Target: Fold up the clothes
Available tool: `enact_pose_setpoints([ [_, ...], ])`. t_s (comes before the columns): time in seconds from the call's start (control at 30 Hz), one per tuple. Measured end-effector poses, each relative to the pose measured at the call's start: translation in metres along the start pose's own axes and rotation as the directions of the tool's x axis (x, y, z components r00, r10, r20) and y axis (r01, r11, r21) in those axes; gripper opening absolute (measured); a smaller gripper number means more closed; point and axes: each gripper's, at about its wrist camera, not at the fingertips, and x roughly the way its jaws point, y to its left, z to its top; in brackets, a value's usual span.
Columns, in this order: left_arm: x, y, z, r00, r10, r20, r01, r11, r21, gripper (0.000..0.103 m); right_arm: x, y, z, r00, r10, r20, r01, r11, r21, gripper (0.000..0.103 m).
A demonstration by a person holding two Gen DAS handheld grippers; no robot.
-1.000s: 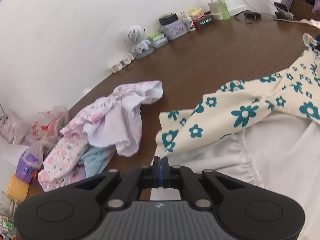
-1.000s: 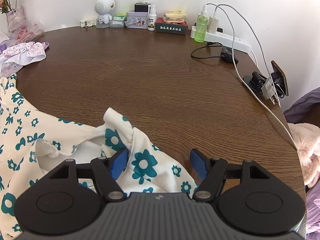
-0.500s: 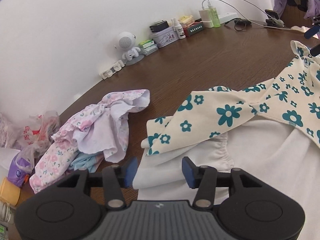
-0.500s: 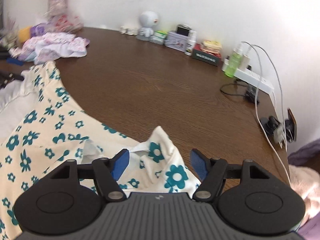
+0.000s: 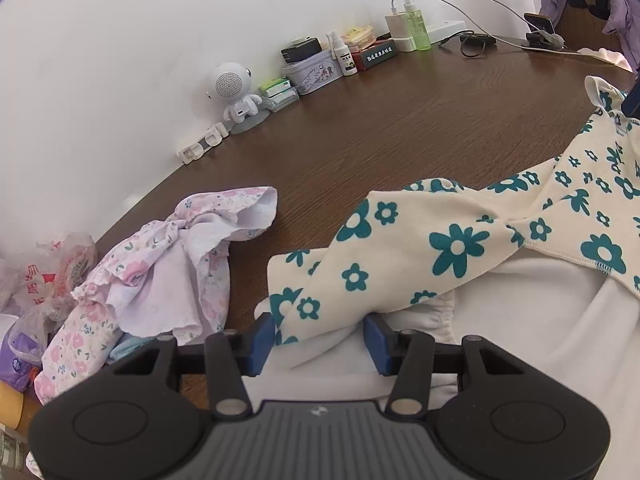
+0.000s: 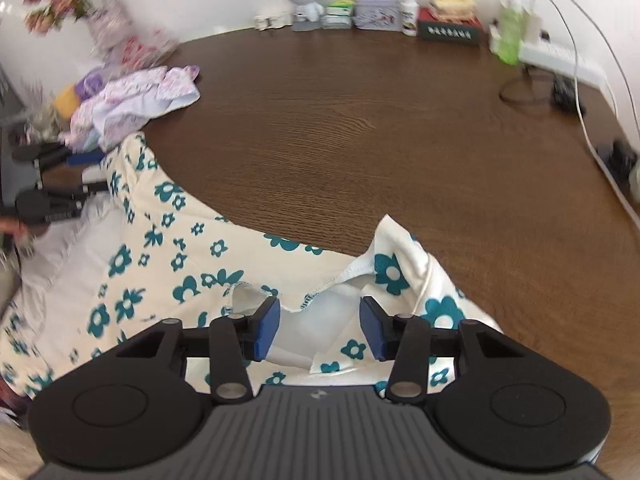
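A cream garment with teal flowers (image 5: 460,236) (image 6: 168,264) lies spread on the brown table (image 5: 360,128) over a white garment (image 5: 540,320). My left gripper (image 5: 318,340) is open, its blue pads on either side of the flowered sleeve end without closing on it. My right gripper (image 6: 320,330) is open over the garment's neck opening, where white lining shows between the jaws. The left gripper (image 6: 76,172) also appears at the left of the right wrist view, beside the sleeve.
A crumpled pink floral pile (image 5: 160,268) (image 6: 132,100) lies left of the sleeve. Along the wall stand a white robot speaker (image 5: 236,96), a tin (image 5: 312,72), boxes, a green bottle (image 5: 416,24), a power strip with cables (image 6: 560,56), plastic bags (image 5: 36,280) and flowers (image 6: 52,4).
My left gripper has let go of the sleeve end and opened. The right gripper stayed open and swung left, now sitting over the neck opening.
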Motion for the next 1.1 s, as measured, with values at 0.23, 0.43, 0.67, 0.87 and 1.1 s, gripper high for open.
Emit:
enact_pose_setpoints([
  [0.23,0.001,0.001,-0.001,1.000,-0.002,0.004,0.002,1.000,-0.001,0.047,0.022,-0.025,0.002,0.994,0.113,0.011,-0.110,0.940,0.322,0.034],
  [0.43,0.001,0.002,0.000,1.000,-0.019,-0.001,0.019,1.000,-0.012,0.039,0.035,-0.027,0.002,0.994,0.103,0.028,-0.105,0.905,0.412,0.003],
  [0.67,0.000,-0.009,0.002,1.000,0.011,-0.027,-0.011,1.000,0.022,0.019,-0.004,-0.020,0.015,0.989,0.004,0.148,-0.051,0.947,0.317,0.001],
  [0.87,0.001,-0.010,0.004,0.999,0.018,-0.038,-0.017,1.000,0.014,0.020,0.008,-0.034,0.020,0.992,-0.052,0.115,0.015,0.954,0.299,0.001],
  [1.1,-0.007,-0.022,0.009,0.999,0.028,0.024,-0.031,0.993,0.118,0.053,0.009,-0.031,0.011,0.991,-0.009,0.132,-0.031,0.954,0.299,0.033],
])
